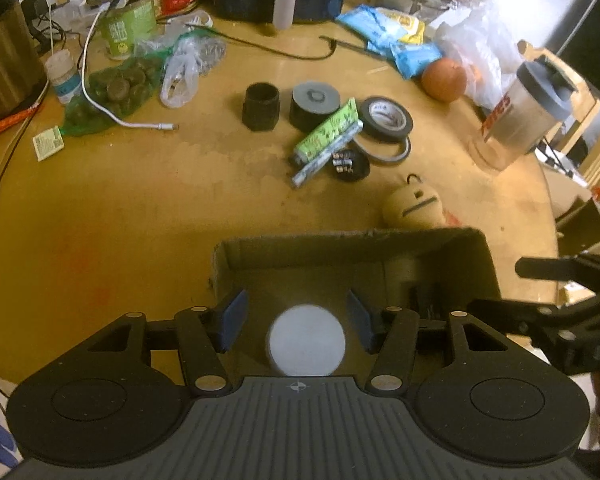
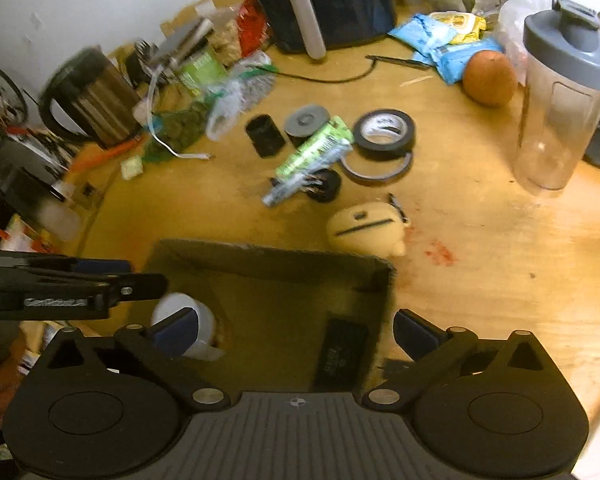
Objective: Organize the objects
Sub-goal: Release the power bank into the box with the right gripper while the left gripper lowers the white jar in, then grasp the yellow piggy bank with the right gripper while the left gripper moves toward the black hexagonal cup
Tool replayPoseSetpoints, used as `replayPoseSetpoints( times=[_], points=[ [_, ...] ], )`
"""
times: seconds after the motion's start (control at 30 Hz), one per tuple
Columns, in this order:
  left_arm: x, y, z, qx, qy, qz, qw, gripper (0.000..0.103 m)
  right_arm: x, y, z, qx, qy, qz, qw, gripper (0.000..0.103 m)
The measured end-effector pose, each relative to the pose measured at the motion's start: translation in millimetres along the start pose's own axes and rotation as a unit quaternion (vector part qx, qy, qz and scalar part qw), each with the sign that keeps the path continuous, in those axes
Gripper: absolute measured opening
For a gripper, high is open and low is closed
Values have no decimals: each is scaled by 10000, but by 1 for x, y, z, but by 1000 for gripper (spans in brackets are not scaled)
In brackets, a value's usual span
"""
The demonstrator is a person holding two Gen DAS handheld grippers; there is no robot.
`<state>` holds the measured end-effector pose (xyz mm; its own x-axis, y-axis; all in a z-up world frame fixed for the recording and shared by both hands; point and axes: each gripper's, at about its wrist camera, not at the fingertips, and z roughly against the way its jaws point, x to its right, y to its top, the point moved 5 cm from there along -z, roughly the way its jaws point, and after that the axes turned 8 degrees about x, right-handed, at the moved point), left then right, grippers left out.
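Hanging over the cardboard box [image 1: 480, 264], the left gripper [image 1: 298, 320] has a white round tub [image 1: 306, 340] between its blue fingers [image 1: 232, 320]; the fingers are apart and do not touch it. The right gripper [image 2: 296, 334] is wide open above a black thing [image 2: 342, 354] lying inside the box.

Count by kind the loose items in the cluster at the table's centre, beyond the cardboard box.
Black cylindrical containers: 2
Black tape rolls: 2
Long packets, the green printed one and the silvery one: 2
Round black dish of small metal pieces: 1
Total: 7
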<state>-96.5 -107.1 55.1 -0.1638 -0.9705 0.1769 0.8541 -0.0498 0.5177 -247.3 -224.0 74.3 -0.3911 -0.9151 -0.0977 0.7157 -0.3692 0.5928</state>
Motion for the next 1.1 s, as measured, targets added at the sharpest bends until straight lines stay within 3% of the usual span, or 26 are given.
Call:
replayPoseSetpoints(
  times=[0.3, 0.4, 0.77, 1.1],
  points=[
    [2, -18, 5, -105, 14, 104, 9999, 56, 10, -10, -8, -102, -485, 5, 9988, 103],
    [0, -17, 7, -17, -6, 74, 10000, 77, 11, -7, -8, -39, -488, -64, 9988, 103],
    [-17, 5, 4, 225, -113, 234, 9994, 78, 26, 17, -18, 77, -570, -437, 9974, 103],
    [-30, 19, 1, 293, -255, 282, 9988, 78, 29, 40, -41, 20, -611, -284, 9977, 103]
  ],
)
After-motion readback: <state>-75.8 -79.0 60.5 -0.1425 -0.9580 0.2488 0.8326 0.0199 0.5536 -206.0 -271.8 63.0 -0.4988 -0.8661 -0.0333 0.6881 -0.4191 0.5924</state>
